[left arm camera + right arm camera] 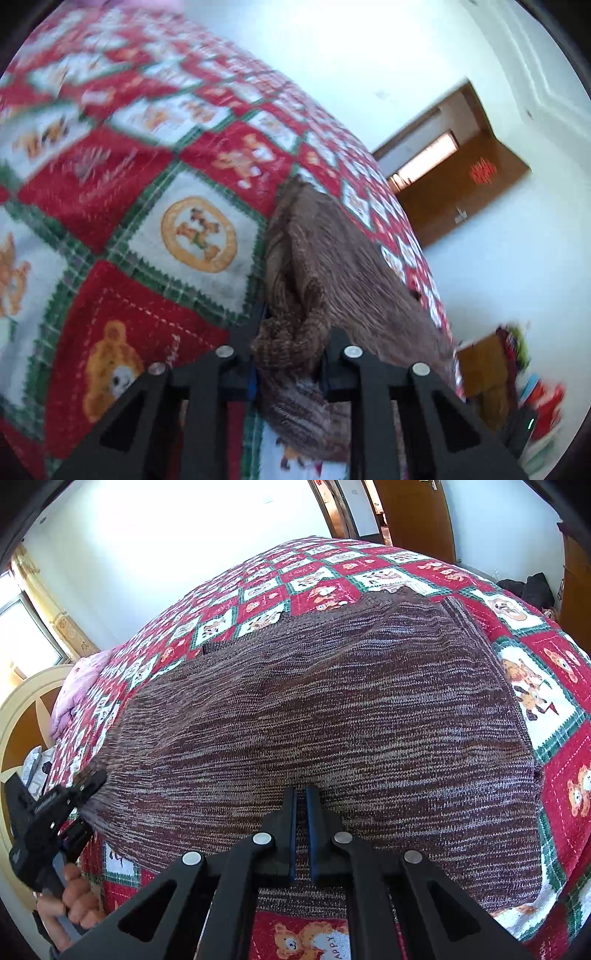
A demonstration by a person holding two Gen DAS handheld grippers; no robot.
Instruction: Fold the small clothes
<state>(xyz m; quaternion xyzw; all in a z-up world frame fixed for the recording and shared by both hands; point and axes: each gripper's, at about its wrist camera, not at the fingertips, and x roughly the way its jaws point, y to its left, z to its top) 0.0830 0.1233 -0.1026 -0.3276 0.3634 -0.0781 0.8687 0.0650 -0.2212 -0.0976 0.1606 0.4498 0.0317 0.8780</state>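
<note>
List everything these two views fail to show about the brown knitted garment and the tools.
- Brown marled knitted garment: type and sleeves unclear; right wrist view shows one spread panel.
- Its near hem: hidden by the right tool, so its grip cannot be confirmed.
- Left wrist view: motion blur smears the red-and-white checked teddy-bear quilt.
- Left tool: bunched knit covers its pads.
</note>
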